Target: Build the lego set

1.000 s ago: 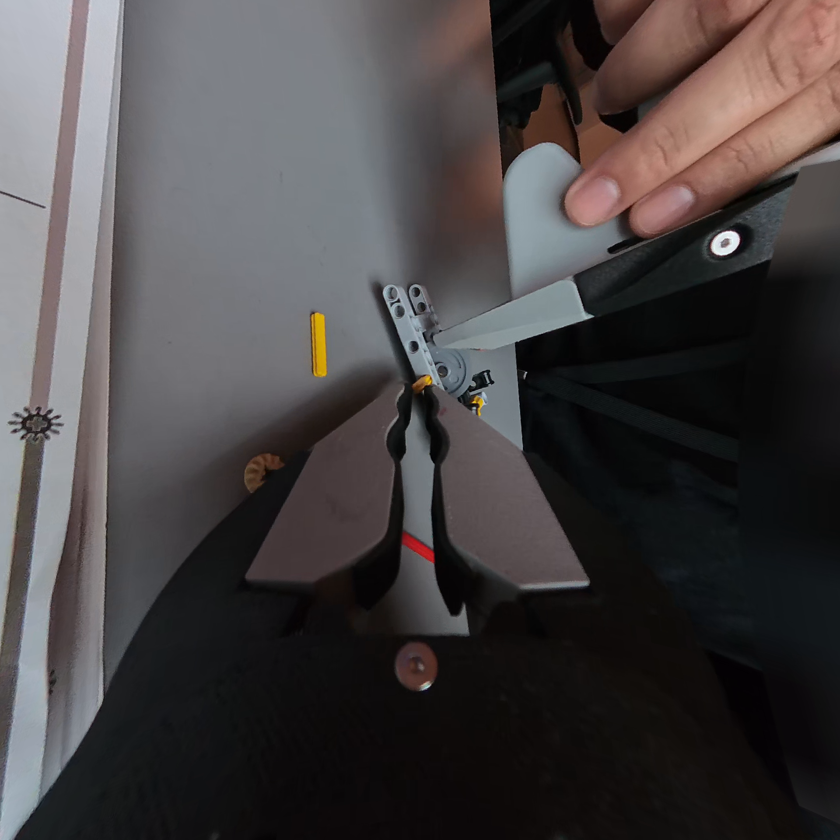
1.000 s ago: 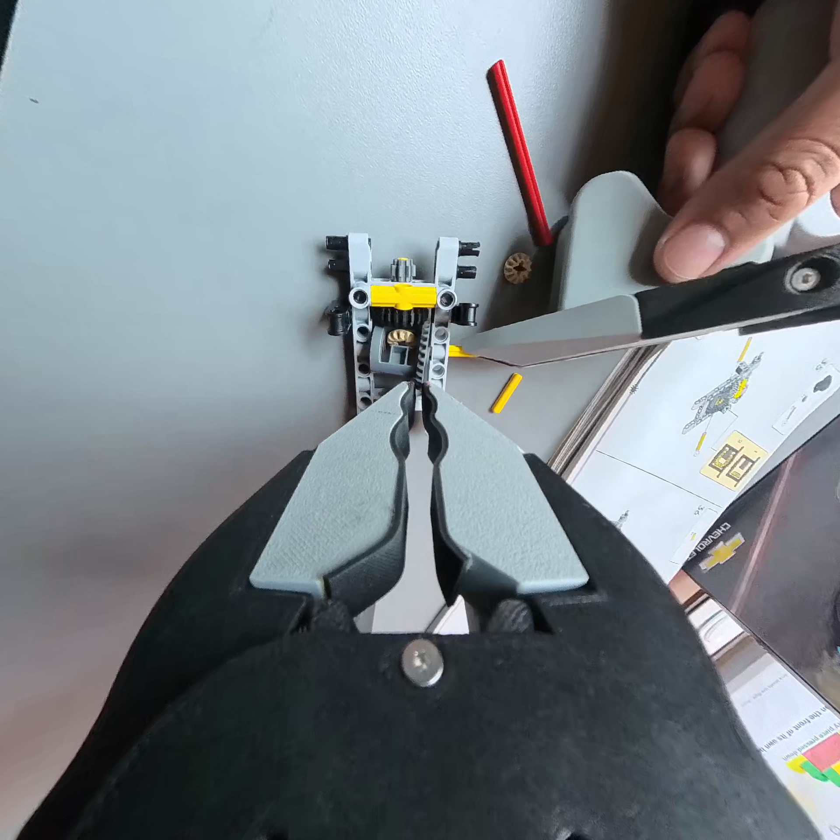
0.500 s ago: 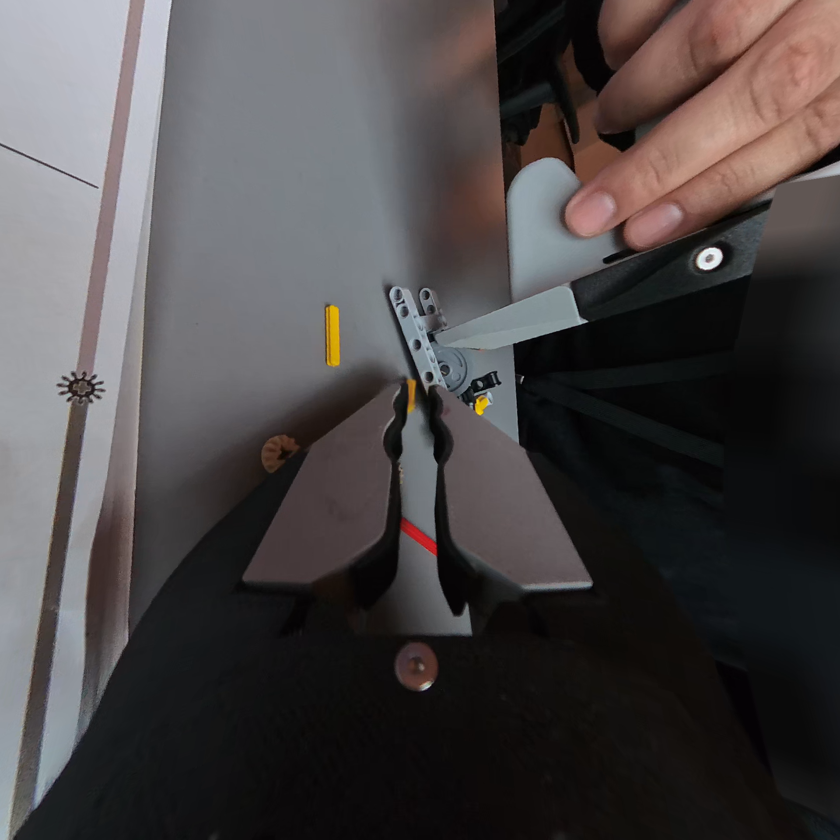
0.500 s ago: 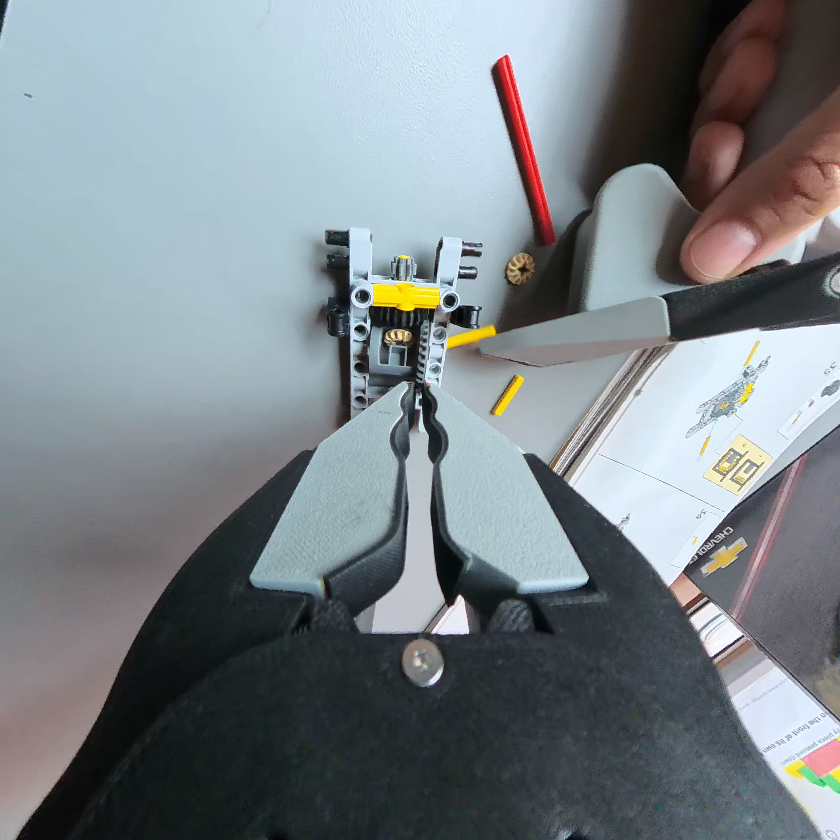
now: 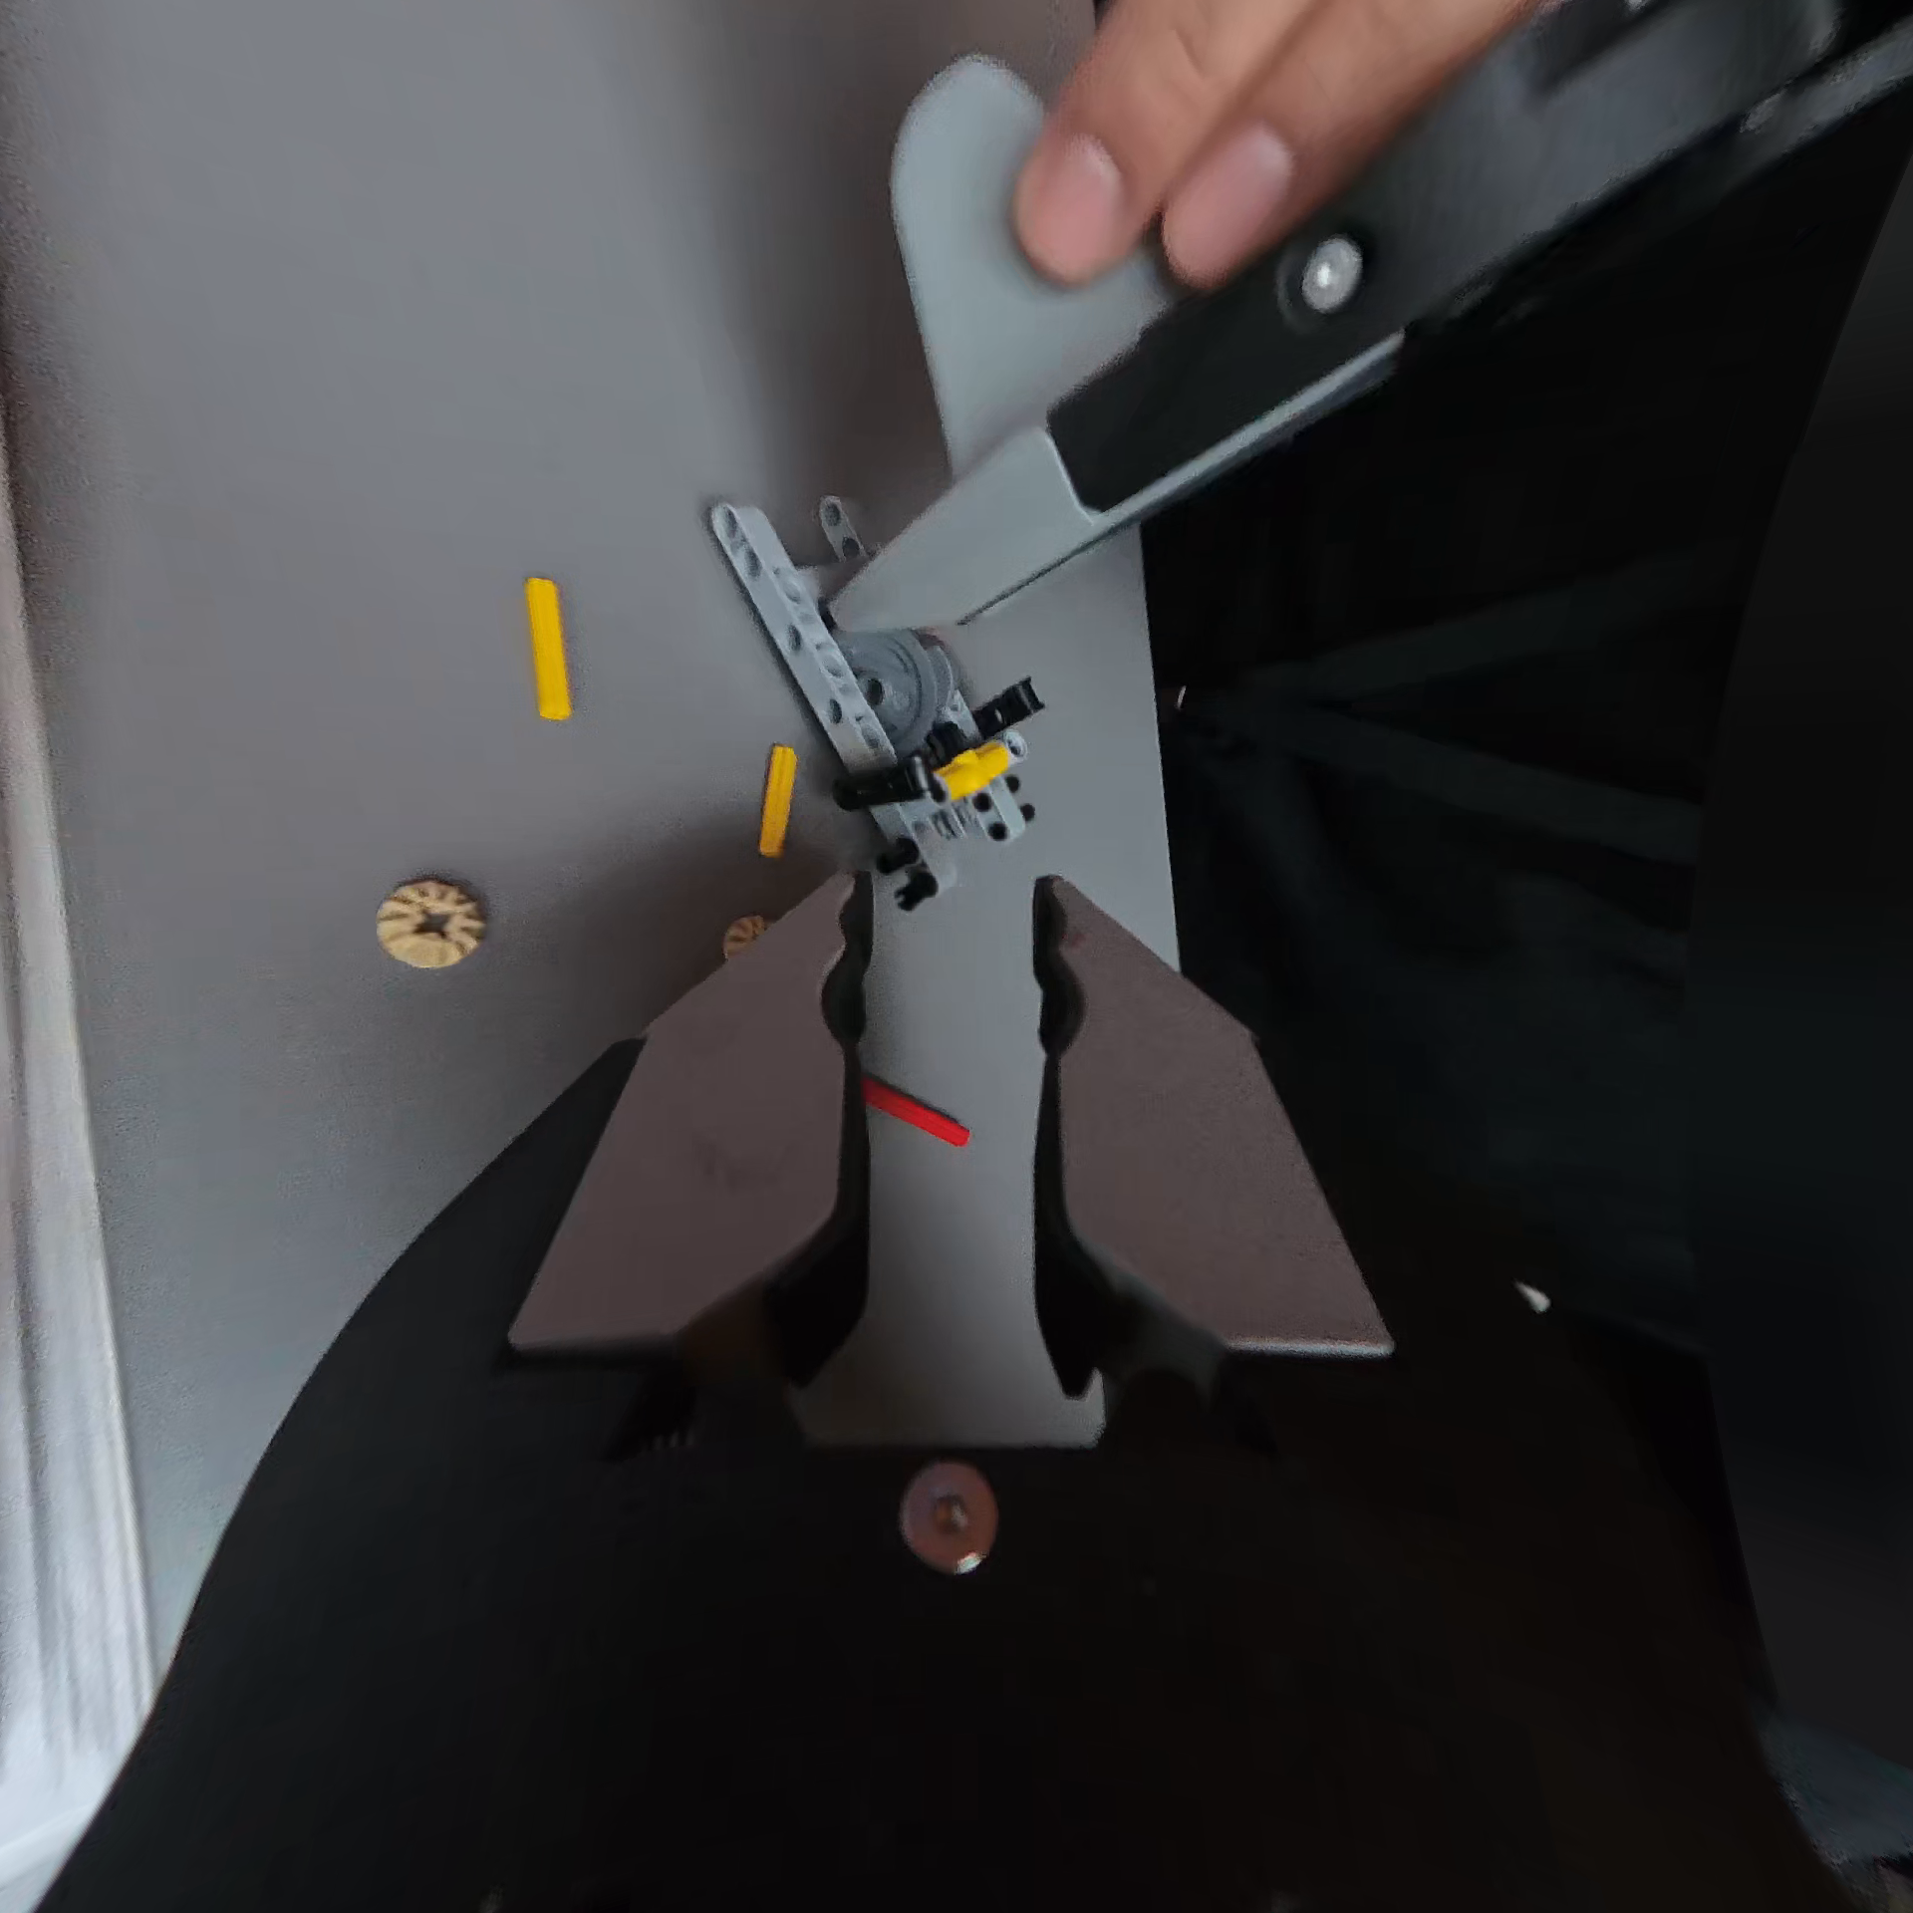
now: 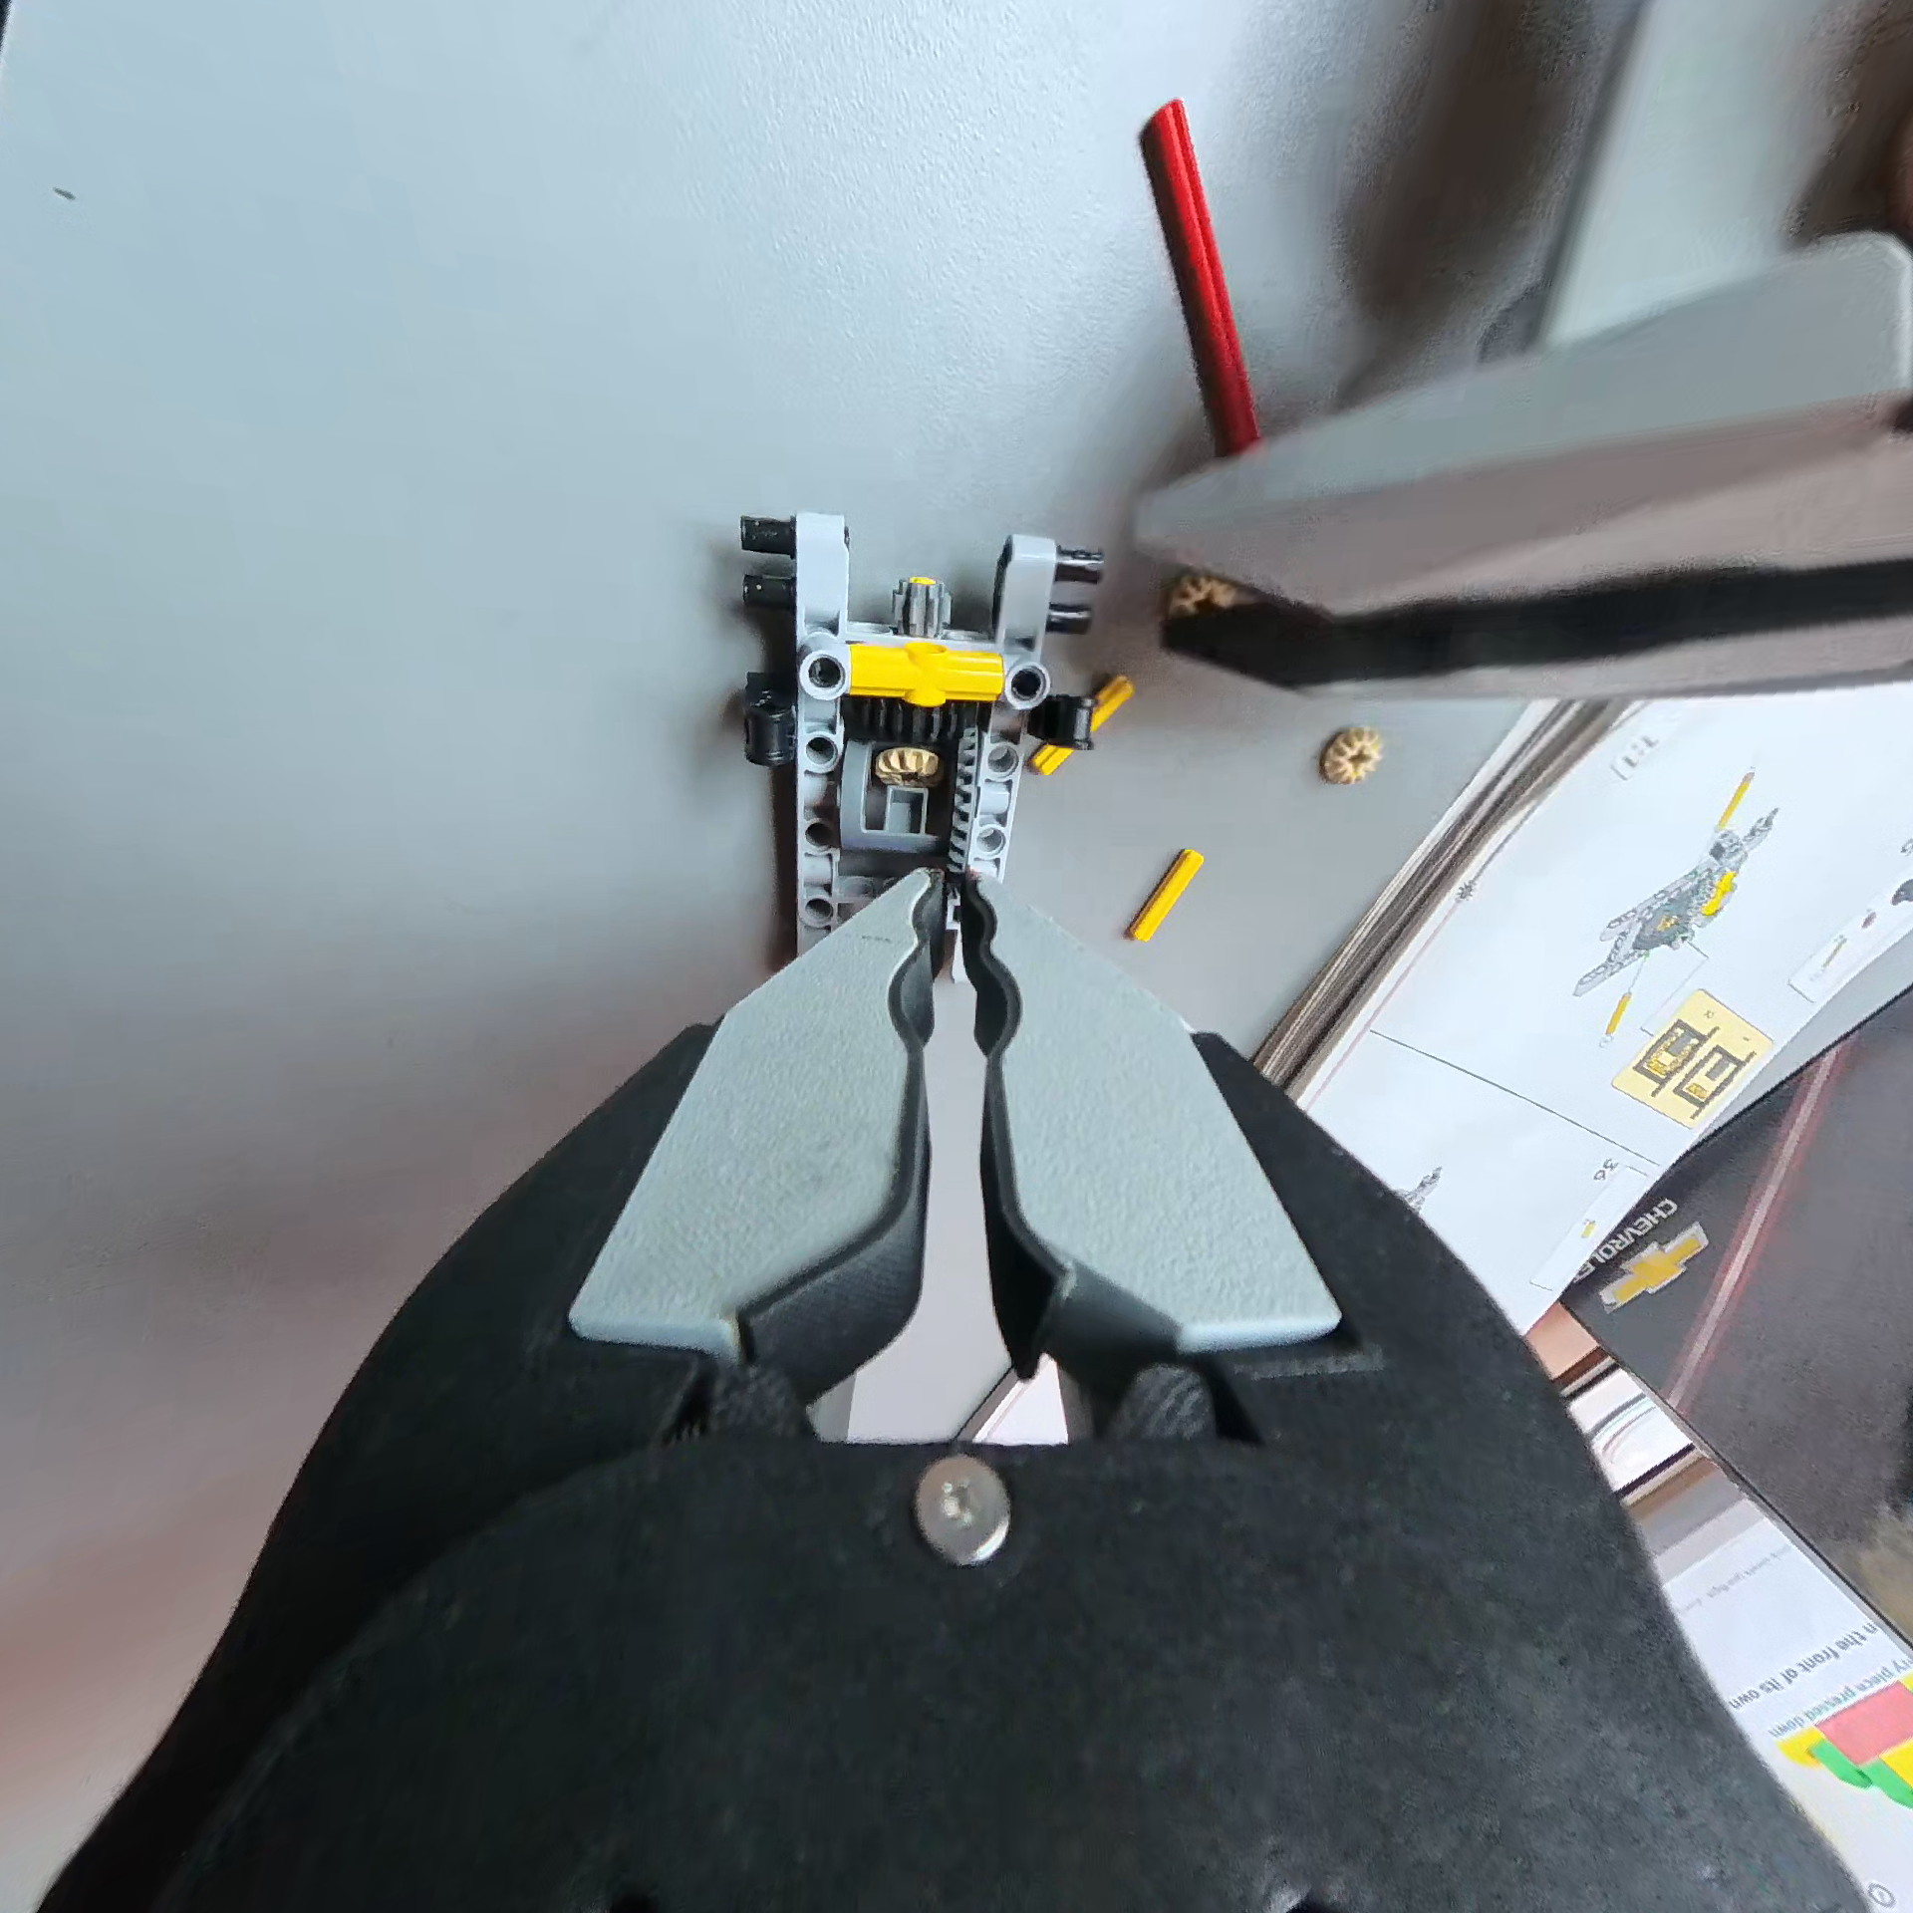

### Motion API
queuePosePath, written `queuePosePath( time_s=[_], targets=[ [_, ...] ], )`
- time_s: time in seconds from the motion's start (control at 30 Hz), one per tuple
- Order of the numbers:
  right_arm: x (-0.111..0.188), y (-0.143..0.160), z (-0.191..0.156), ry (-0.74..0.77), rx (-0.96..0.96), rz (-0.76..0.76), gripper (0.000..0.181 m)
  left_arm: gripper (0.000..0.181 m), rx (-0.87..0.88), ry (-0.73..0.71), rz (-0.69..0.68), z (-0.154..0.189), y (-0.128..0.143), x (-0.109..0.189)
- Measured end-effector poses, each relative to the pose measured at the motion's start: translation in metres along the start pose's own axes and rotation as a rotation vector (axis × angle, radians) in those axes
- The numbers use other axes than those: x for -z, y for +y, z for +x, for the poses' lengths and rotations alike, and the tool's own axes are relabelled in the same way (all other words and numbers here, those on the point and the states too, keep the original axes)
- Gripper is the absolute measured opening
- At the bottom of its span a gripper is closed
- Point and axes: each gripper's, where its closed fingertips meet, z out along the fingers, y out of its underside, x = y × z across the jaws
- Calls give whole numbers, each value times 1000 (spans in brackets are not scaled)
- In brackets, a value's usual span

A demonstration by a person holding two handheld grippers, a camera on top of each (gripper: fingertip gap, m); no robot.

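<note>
Around your frame point(image 6: 911, 725): two yellow pins point(image 6: 1165, 895) and a tan gear point(image 6: 1351, 754) loose on the grey table point(image 6: 414, 362), right of centre. Red axle point(image 6: 1201, 280) upper right, its lower end hidden by your left gripper point(image 5: 947, 890), fingers spread, empty. Booklet point(image 6: 1553, 994) at right edge. Frame sits mid-picture in the right wrist view, long axis top to bottom, forked end up. Your right gripper point(image 6: 947, 885) is clamped on its lower end.
</note>
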Motion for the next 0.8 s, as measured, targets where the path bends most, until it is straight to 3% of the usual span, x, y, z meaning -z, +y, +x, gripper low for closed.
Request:
queuePosePath(
  time_s=[0.13, 0.5, 0.73, 0.8],
  targets=[
    [0, 0, -2, -17, 8, -11, 0, 33, -33, 6, -44, 7, 6, -15],
    [0, 1, -3, -33, 7, -20, 0, 29, -111, -158, -41, -8, -3, -26],
    [0, 5, -2, -27, -27, -16, 2, 16, -179, -198, -79, -9, 0, -36],
    [0, 5, -2, -21, -25, -14, 0, 1, -187, -190, -84, -8, 1, -36]
  ],
)
